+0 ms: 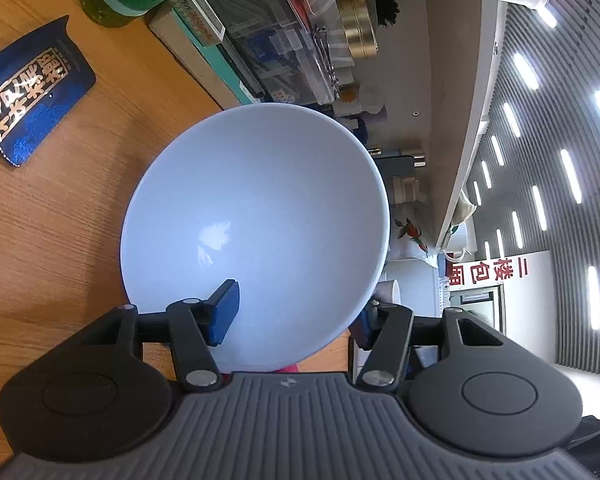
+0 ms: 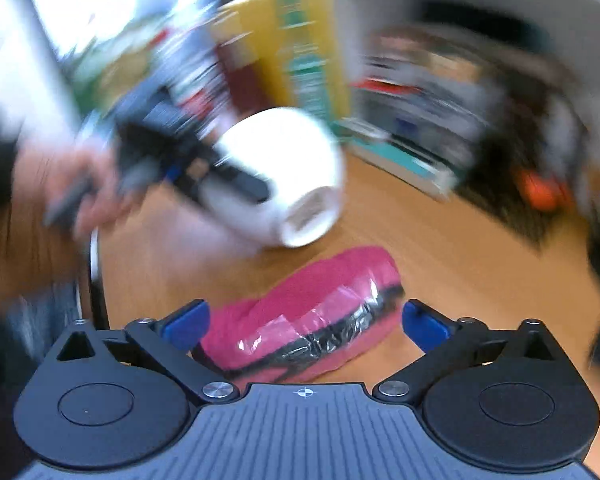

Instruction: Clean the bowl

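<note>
Left gripper (image 1: 292,316) fingers clamp the white bowl (image 1: 256,236) rim, tilted.

We see a glossy, smooth white bowl (image 1: 256,216) over a matt wood-grain table (image 1: 60,220). The pink cloth (image 2: 300,320) looks fuzzy, banded with shiny crinkled tape; the gripper's (image 1: 292,320) base is ribbed and matt.

Left view bright and sharp (fisheye-bent edges); right view badly motion-blurred.

Bare tabletop (image 2: 440,248) beyond pink bundle (image 2: 312,312)
</note>
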Demonstrator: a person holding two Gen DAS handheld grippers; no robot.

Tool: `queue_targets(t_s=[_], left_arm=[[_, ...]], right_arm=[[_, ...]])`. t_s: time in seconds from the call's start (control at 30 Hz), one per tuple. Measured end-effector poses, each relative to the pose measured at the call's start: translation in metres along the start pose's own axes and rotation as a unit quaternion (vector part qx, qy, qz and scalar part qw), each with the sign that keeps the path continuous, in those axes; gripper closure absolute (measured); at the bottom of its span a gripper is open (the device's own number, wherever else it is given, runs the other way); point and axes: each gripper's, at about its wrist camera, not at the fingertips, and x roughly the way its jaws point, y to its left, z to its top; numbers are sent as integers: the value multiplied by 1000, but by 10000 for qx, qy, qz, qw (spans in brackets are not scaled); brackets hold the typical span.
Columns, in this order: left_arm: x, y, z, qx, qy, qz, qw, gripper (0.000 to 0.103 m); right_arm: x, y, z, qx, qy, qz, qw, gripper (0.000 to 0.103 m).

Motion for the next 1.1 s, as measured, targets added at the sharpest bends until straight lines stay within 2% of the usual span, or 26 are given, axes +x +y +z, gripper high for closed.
queue_targets(t_s=[0.03,0.07,0.1,0.2,0.27,0.33,0.37,0.4,0.47,0.53,0.6,0.67,0.73,0.77,0.8,0.87,0.93,1.1], left_arm=[[0,0,-1,0,-2,11,10000,43],[0,0,-1,0,-2,19,10000,42],[0,0,-2,0,-3,28,10000,42],[-1,-2,-1,30,10,76,10000,41],[0,-3,-1,38,-5,119,9999,41],[-1,-4,0,47,-12,147,9999,41],[-1,-5,0,48,-19,147,9999,41],[-1,-5,0,49,-26,148,9999,40],[-1,-5,0,56,-36,165,9998,40],[0,-6,0,81,-7,198,9998,40],[0,-7,1,100,60,225,9997,40],[-1,-8,2,106,105,239,9996,40],[-1,-8,2,89,128,254,9996,40],[-2,-8,2,56,129,252,9996,39],[-3,-7,2,31,122,245,9996,39],[-4,-6,3,-17,104,229,9997,38],[-4,-6,2,30,135,262,9996,34],[-6,1,2,-218,76,74,9997,33]], right_arm=[[5,0,2,112,49,-159,9998,0],[16,4,4,200,103,-500,9985,0],[30,16,1,-71,51,-864,9962,0],[47,40,-4,-707,-75,-836,9940,0],[58,46,-5,-947,20,-1059,9899,13],[63,51,-9,-1349,-60,-1244,9830,34],[61,49,-8,-1294,-129,-1173,9846,44],[55,41,-3,-1044,-176,-961,9897,64],[48,32,4,-723,-236,-694,9947,68],[23,15,18,-382,-428,-423,9975,69],[10,15,26,-572,-521,-485,9958,69],[-1,17,39,-1139,-531,-711,9895,69],[10,21,63,-1992,-382,-948,9746,69],[18,23,70,-2242,-290,-938,9696,69],[33,29,78,-2711,-123,-883,9584,69],[43,41,70,-3340,79,-631,9404,69],[41,58,45,-4054,296,-357,9130,68],[0,87,-21,-4758,629,266,8769,69]])
